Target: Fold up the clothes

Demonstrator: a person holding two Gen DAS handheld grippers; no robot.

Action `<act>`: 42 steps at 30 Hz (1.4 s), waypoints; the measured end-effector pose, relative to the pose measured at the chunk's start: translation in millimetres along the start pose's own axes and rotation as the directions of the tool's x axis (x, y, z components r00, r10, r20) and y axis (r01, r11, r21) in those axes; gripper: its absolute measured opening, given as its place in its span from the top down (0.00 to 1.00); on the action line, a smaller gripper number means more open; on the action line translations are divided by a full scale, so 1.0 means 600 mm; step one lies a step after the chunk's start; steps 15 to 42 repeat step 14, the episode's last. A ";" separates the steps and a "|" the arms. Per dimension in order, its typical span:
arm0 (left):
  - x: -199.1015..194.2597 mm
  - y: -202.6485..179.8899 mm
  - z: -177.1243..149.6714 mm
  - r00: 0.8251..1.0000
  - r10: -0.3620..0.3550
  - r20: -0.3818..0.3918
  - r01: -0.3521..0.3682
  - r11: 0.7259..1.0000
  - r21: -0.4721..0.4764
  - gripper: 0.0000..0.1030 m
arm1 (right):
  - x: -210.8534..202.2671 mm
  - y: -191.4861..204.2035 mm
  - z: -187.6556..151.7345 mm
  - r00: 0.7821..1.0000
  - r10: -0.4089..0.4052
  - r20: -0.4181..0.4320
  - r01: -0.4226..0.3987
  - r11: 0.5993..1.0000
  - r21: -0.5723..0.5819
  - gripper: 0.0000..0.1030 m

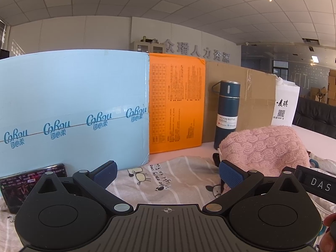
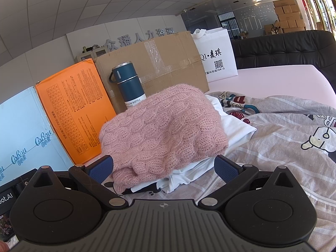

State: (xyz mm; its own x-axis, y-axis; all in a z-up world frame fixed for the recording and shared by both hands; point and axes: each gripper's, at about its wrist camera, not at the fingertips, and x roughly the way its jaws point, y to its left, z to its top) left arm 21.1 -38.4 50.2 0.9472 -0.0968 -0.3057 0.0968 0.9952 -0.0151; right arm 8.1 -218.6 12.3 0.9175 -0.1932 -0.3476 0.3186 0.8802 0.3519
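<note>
Your right gripper (image 2: 163,168) had its jaws open around the pink sweater (image 2: 161,130) stacked on white clothes; your left gripper (image 1: 168,174) gaped empty. You needed a low, square bite.

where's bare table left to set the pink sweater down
Bare table runs right of the white bag, beyond the printed garment. A narrow strip fronts the orange box. It is crowded around the pink sweater, which sits on white clothes beside the bottle.
</note>
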 end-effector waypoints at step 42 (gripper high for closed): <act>0.000 -0.005 -0.002 1.000 -0.012 0.000 0.012 1.000 0.018 0.00 | 0.002 -0.001 0.000 1.000 -0.003 -0.006 0.003 1.000 0.000 0.00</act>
